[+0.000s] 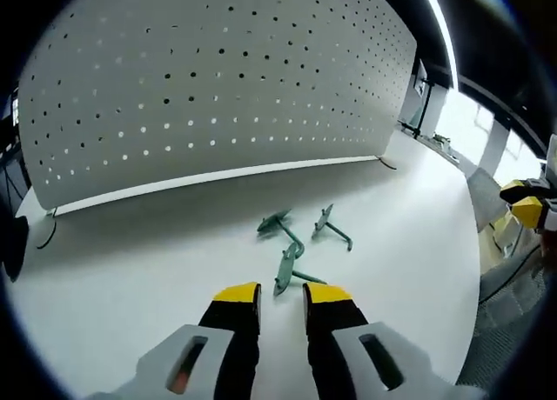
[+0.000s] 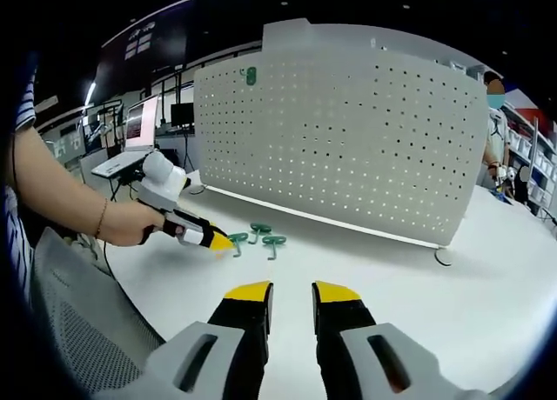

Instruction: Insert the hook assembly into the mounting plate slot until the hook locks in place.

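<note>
Three green hooks lie on the white table (image 1: 130, 278) in front of the upright white perforated plate (image 1: 218, 87): one (image 1: 277, 226) to the left, one (image 1: 331, 226) to the right, one (image 1: 285, 271) nearest. My left gripper (image 1: 281, 294) stands open just short of that nearest hook, with nothing between its fingers. In the right gripper view a hand holds the left gripper (image 2: 218, 240) beside the hooks (image 2: 265, 235). The perforated plate (image 2: 348, 130) carries a small green piece (image 2: 250, 76) near its top left. My right gripper (image 2: 291, 291) is open and empty, well back from the hooks.
The plate rests on thin wire feet (image 2: 444, 256) on the table. A laptop (image 2: 130, 143) sits on a desk at the far left. Grey mesh (image 2: 70, 313) lies off the table's near edge. A person (image 2: 496, 130) stands behind the plate at the right.
</note>
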Tool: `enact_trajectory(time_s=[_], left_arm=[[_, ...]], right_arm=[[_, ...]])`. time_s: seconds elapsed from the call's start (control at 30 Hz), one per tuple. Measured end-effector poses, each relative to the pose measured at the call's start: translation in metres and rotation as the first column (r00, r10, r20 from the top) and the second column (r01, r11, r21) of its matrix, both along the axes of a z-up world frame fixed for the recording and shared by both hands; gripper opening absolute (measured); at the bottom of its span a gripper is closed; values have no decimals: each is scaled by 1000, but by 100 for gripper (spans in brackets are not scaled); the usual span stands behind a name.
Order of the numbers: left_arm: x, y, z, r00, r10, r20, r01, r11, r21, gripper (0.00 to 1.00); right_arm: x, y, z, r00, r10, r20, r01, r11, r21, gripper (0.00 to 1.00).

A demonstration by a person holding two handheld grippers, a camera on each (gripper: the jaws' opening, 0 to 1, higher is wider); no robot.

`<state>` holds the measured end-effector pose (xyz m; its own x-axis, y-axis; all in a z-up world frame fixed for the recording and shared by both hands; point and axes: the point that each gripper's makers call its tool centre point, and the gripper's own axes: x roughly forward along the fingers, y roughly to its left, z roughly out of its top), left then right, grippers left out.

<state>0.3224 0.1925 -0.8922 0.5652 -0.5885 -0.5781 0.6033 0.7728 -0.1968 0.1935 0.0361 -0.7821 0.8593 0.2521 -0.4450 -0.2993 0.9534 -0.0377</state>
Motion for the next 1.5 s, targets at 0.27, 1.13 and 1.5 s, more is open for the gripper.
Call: enact_trajectory(time_s=[0.27, 1.13, 1.5], left_arm=[[4, -3, -2, 999, -8, 31, 7, 999, 31, 9], [10, 14, 8, 999, -51, 8, 50, 995, 80, 3], [-12, 8, 36, 994, -94, -56, 100, 988, 114, 1]], right_arm=[[1, 0, -1, 1000, 0, -2, 0, 1000, 0, 16], [1, 2, -1, 1000, 5, -4, -5, 1000, 5, 16], [-1, 14, -5, 998, 56, -24, -56, 998, 10, 16]])
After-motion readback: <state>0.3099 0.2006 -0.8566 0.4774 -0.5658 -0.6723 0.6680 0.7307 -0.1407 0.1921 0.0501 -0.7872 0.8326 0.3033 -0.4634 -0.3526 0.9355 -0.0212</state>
